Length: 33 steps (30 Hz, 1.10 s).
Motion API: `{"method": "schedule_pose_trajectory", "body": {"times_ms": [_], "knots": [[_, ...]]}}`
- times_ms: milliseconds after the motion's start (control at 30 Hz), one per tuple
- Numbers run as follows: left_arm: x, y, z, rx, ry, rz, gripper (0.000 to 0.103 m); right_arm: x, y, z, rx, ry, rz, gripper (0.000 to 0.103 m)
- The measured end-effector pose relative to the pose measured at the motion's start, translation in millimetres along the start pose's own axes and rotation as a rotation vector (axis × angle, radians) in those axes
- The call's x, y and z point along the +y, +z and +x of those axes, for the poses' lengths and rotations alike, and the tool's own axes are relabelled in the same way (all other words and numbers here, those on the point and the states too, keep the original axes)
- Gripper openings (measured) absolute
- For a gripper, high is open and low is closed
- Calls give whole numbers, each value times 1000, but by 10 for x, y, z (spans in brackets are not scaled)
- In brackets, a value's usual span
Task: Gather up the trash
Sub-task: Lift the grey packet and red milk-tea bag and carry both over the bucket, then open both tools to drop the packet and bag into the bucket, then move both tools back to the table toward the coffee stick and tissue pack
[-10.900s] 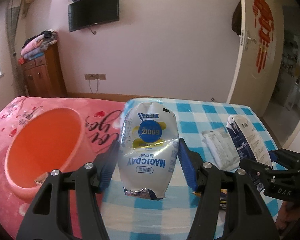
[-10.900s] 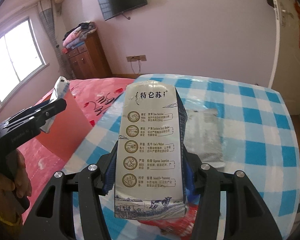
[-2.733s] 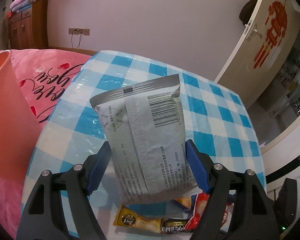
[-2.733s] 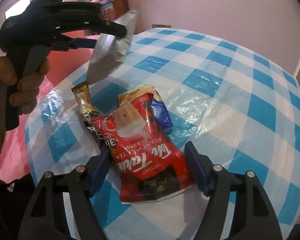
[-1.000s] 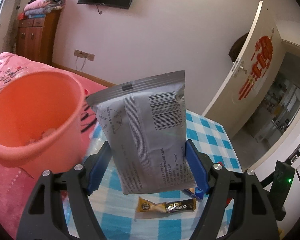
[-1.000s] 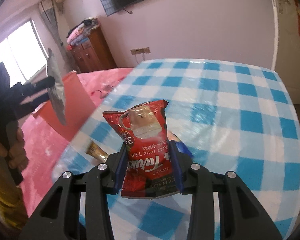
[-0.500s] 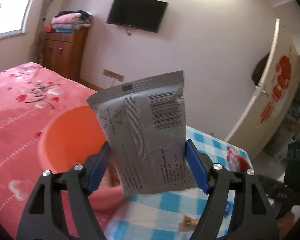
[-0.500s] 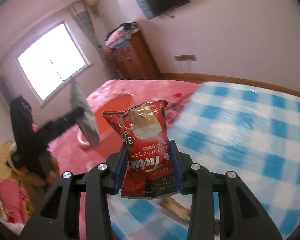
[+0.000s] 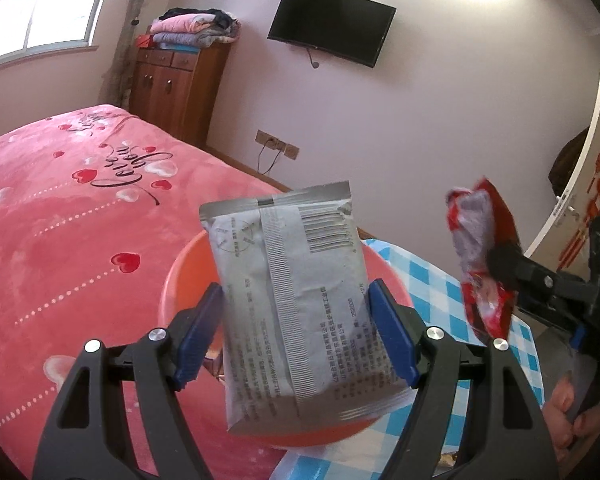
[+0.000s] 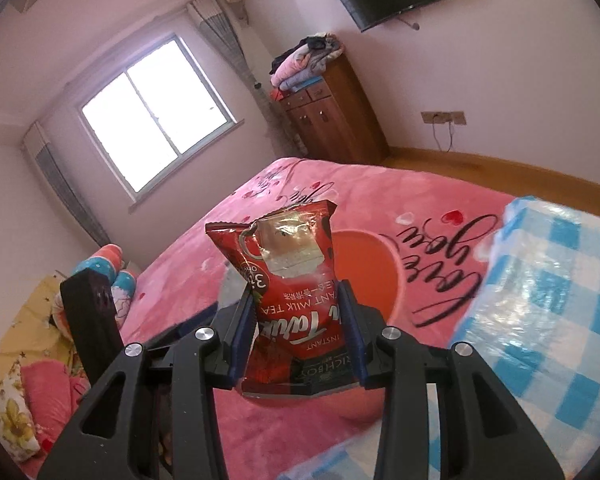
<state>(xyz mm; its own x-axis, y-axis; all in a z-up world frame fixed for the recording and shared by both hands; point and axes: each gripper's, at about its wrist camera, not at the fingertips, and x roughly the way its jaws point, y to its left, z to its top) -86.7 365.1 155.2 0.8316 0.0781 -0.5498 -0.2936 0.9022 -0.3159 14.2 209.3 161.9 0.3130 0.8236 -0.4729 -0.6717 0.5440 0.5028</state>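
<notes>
My left gripper (image 9: 296, 294) is shut on a silver foil packet (image 9: 296, 300) and holds it upright right over the orange bin (image 9: 188, 276). In the right wrist view my right gripper (image 10: 296, 292) has a red milk tea packet (image 10: 296, 280) between its blue pads; its jaws are opening, and the pads still touch the packet. That packet hangs in front of the orange bin (image 10: 364, 264). The left wrist view shows the red packet (image 9: 480, 248) and the right gripper (image 9: 500, 264) to the right of the bin.
The bin stands on a pink blanket (image 9: 60, 220) with hearts, beside a blue checked table (image 10: 560, 300). A wooden cabinet (image 9: 172, 88) and a wall TV (image 9: 332, 24) are at the back. A hand (image 9: 568, 420) grips the right tool.
Both grippers have swung away from the checked table toward the bin with their packets. The right gripper has risen and now sits beside the left one near the bin.
</notes>
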Motion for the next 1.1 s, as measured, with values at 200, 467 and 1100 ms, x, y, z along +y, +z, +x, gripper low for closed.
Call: {"method": "schedule_pose_trajectory", "body": {"times_ms": [200,467,1100], "knots": [[39,-39,123,21,43,-12,78,-201,33,279,6,-10,81,71],[43,-70,115,4,51,-30,86,-348,-142,-52,-61,-91,84,85],[-554,-346,-15,4,-39,86,88,-554,-833,-733,-130,-370,30,93]]}}
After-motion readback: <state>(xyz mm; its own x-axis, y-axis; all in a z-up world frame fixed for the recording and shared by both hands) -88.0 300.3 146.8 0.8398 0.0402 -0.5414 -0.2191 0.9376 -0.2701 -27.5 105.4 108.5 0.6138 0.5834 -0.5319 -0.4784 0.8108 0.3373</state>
